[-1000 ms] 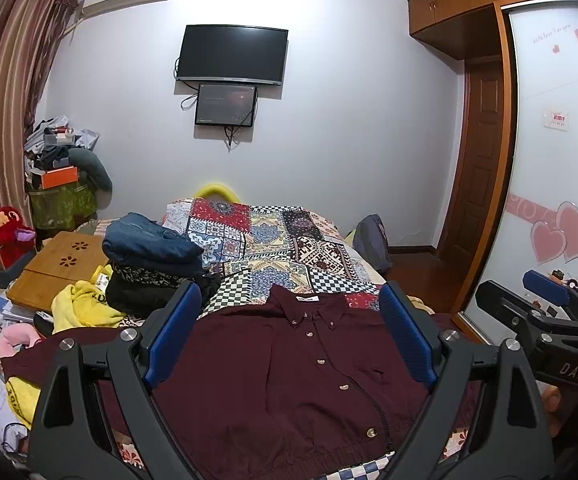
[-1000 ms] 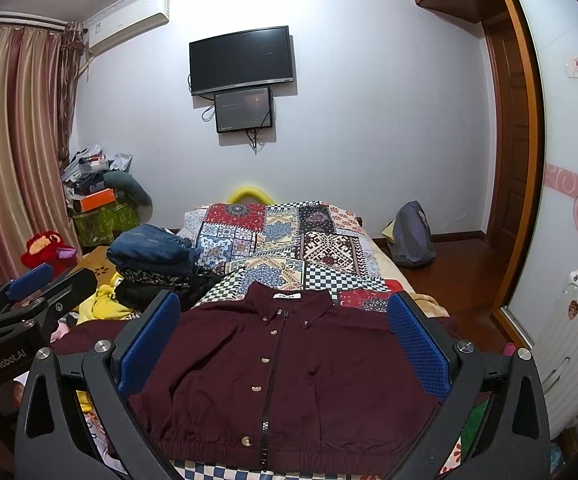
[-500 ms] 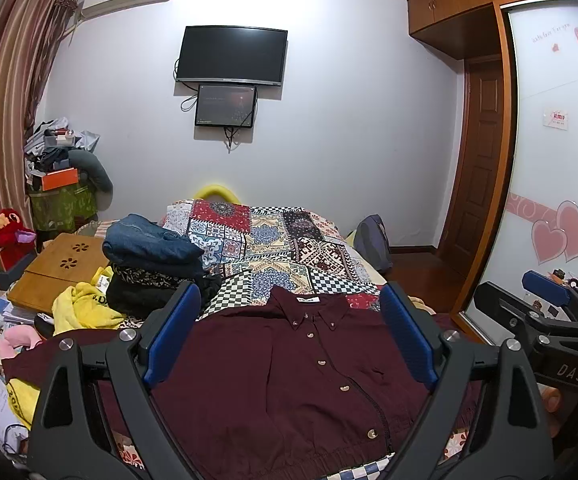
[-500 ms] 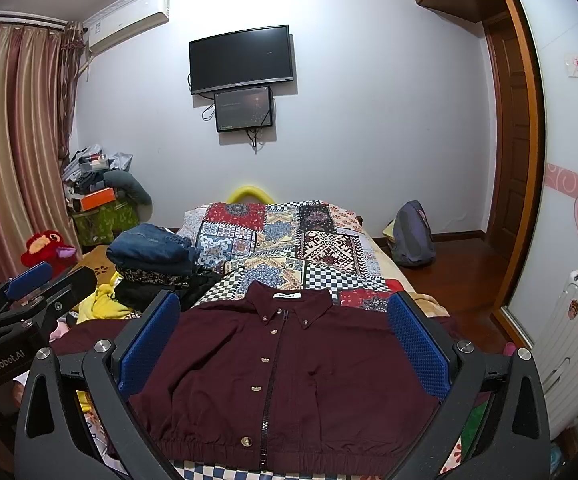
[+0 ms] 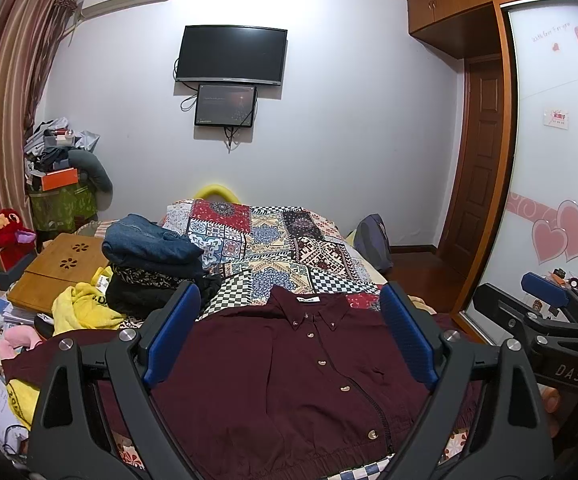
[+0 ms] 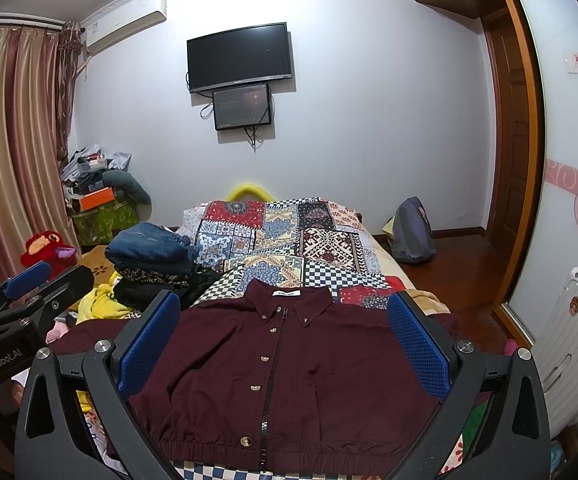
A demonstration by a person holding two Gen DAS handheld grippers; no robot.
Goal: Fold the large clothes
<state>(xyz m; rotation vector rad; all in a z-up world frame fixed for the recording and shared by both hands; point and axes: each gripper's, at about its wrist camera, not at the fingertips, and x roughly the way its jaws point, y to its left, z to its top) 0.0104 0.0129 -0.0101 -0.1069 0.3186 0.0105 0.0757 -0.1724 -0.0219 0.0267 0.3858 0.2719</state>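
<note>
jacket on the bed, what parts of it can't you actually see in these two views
- Left sleeve: in the left wrist view the left gripper covers most of it.
- Right sleeve: in the right wrist view the right gripper finger hides it.
- Hem of the jacket: corners sit behind the gripper arms in both views.
- Collar label: too small to read.
- Back: face down on the bed.

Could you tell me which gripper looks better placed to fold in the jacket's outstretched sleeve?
Left, probably: the maroon jacket's sleeve stretches toward the left gripper's side. Both hang open above it.
</note>
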